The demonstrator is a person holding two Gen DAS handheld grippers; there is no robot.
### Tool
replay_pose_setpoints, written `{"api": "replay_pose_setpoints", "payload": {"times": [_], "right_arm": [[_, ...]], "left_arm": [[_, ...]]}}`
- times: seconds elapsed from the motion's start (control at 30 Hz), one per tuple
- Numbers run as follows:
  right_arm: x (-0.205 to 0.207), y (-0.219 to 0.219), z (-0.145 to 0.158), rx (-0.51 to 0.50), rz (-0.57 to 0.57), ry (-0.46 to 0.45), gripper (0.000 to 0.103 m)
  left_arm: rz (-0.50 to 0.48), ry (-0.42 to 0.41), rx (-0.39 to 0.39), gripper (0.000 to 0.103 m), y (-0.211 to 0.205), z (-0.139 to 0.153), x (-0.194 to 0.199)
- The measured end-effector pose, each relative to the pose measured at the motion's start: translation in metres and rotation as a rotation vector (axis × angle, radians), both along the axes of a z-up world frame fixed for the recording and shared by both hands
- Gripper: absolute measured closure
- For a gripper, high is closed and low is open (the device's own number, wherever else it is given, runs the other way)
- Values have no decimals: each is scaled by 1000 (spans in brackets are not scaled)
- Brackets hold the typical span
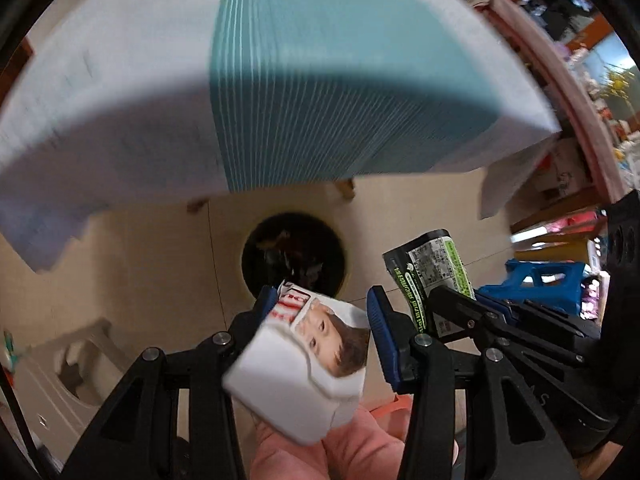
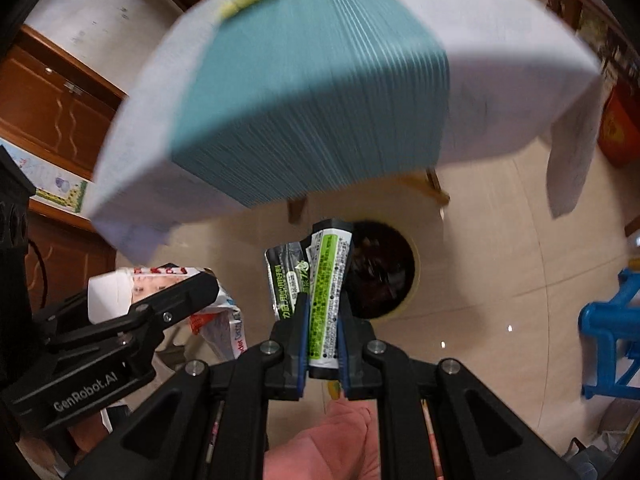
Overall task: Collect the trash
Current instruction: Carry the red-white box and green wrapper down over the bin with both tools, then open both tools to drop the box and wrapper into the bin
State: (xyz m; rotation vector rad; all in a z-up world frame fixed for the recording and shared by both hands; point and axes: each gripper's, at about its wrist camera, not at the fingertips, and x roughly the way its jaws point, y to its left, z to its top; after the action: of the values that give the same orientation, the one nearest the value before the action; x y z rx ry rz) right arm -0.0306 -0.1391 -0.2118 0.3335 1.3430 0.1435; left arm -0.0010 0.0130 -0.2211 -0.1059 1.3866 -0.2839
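The left hand-held gripper (image 1: 320, 312) clamps a crumpled white carton (image 1: 304, 364) printed with a child's face, just short of the dark bin (image 1: 294, 254) on the tiled floor; the right hand-held gripper (image 2: 324, 312) pinches a black-and-green wrapper (image 2: 324, 280) upright, near the bin's rim (image 2: 414, 280); the cloth-covered bench (image 2: 500, 60) stands behind.

White carton (image 1: 296, 364), black-green wrapper (image 2: 326, 284) — clamped

Table (image 2: 304, 92) edge with hanging cloth is looming over the far side. Bin (image 2: 384, 276) mouth is sitting open on bare tile just below both grippers. Blue stool (image 2: 608, 344) is crowding the right; pale stool (image 1: 68, 364) is flanking the left.
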Motion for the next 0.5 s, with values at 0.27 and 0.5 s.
{"api": "replay_pose_setpoints", "payload": {"times": [0.27, 0.5], "right_arm": [[29, -12, -149, 12, 20, 95, 91], [61, -5, -253, 14, 41, 157, 88]], "left_arm": [[78, 37, 49, 61, -15, -135, 28], [111, 48, 94, 58, -18, -218, 51]]}}
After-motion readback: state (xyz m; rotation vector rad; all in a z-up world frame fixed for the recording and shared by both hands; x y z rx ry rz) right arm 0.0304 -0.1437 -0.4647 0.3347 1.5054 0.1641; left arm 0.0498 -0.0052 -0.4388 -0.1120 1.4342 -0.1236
